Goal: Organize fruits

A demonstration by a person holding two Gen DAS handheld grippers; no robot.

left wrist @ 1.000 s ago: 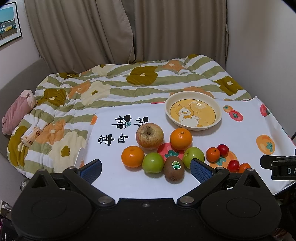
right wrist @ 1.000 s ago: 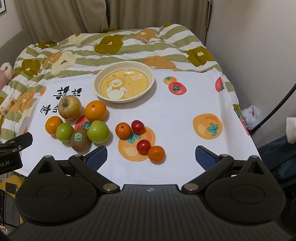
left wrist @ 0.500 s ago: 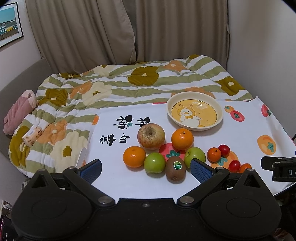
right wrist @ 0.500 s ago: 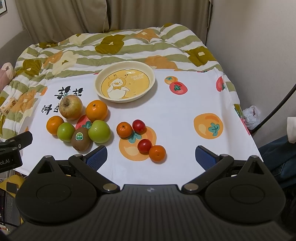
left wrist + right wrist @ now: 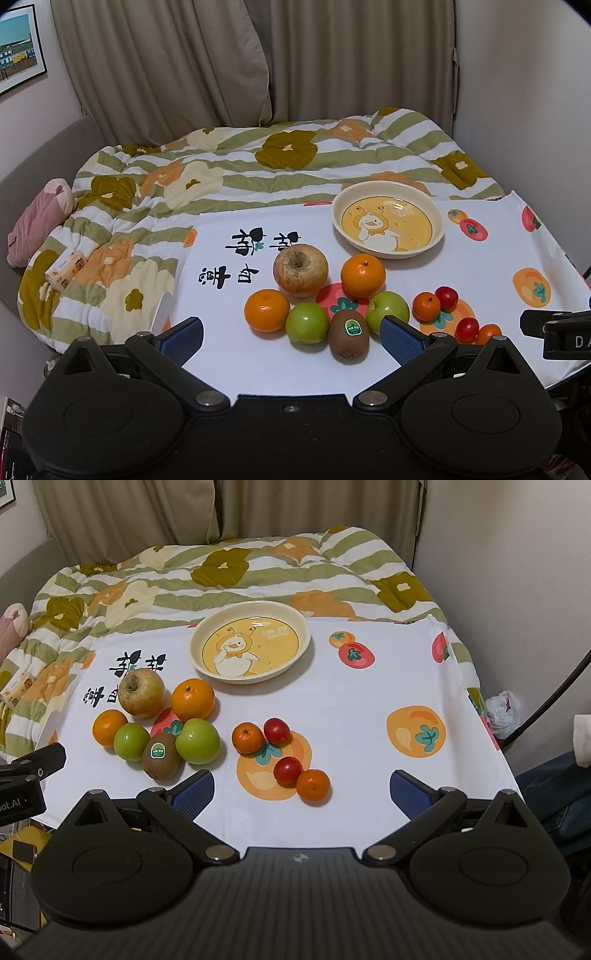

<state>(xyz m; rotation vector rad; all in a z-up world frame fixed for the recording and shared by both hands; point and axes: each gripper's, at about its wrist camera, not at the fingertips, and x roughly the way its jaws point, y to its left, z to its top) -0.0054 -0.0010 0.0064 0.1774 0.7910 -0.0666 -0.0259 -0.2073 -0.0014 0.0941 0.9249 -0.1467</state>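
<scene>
A cream plate with a duck picture (image 5: 388, 225) (image 5: 250, 646) stands empty at the back of a white printed cloth (image 5: 480, 266) (image 5: 351, 709). In front of it lie a reddish apple (image 5: 300, 269) (image 5: 141, 692), two oranges (image 5: 363, 271) (image 5: 266, 310), two green apples (image 5: 307, 322) (image 5: 388, 307) and a kiwi (image 5: 348, 336) (image 5: 161, 756). To the right lie two small tangerines (image 5: 247, 737) (image 5: 313, 785) and two cherry tomatoes (image 5: 277, 731) (image 5: 287, 770). My left gripper (image 5: 291, 336) is open, empty, just short of the kiwi. My right gripper (image 5: 303, 794) is open, empty, near the front tangerine.
The cloth lies on a bed with a green, orange and white flowered quilt (image 5: 221, 173). A pink soft toy (image 5: 40, 218) and a small tissue pack (image 5: 64, 268) lie at its left. Curtains (image 5: 258, 62) and a wall (image 5: 509, 572) close in the back and right.
Both grippers have drifted slightly; the fruit sits a little further right in both views. Nothing was taken hold of and no fruit moved.
</scene>
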